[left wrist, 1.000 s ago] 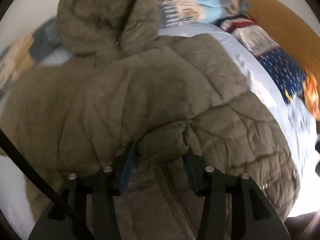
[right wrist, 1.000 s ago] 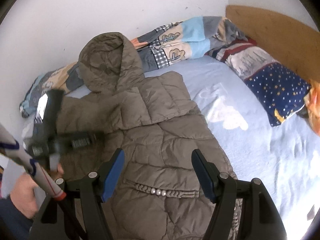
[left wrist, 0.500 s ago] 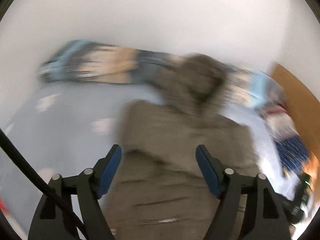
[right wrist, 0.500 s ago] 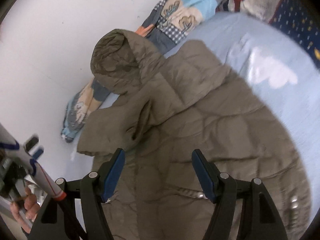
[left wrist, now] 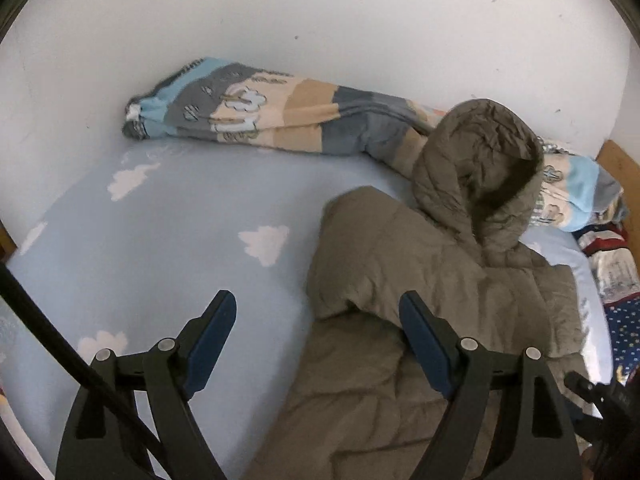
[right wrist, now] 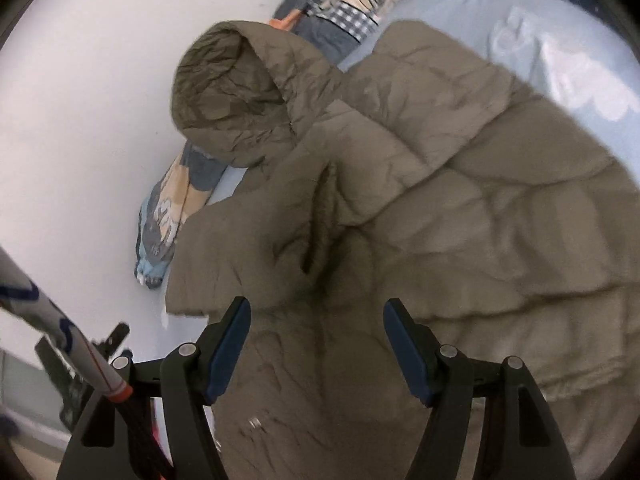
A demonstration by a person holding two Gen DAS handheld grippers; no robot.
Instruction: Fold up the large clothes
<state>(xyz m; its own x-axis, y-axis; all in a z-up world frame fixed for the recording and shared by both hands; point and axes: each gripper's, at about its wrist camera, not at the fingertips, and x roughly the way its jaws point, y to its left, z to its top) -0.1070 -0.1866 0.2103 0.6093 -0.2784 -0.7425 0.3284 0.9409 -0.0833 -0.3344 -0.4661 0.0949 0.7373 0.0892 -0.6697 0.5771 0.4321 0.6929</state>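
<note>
An olive-brown quilted hooded jacket point(left wrist: 420, 280) lies flat on the bed, its hood point(left wrist: 480, 168) toward the wall and its sleeves folded in over the body. My left gripper point(left wrist: 316, 300) hovers above the jacket's left edge, its jaws opening wide with nothing gripped between them. In the right wrist view the jacket point(right wrist: 440, 200) fills the picture, with the hood point(right wrist: 236, 96) at the upper left. My right gripper point(right wrist: 317, 304) hangs open just over the jacket's middle crease, where the folded sleeve meets the body, pressing on nothing.
A light blue sheet with white clouds point(left wrist: 180, 220) covers the bed left of the jacket. A rolled patterned blanket point(left wrist: 260, 112) lies along the white wall. Pillows point(left wrist: 616, 272) and a wooden headboard point(left wrist: 620, 160) are at the right. A white pole point(right wrist: 60, 332) crosses the lower left.
The left gripper let go of the bunched jacket fabric, opened wide and swung back and to the left. The right gripper came down closer over the jacket and rolled.
</note>
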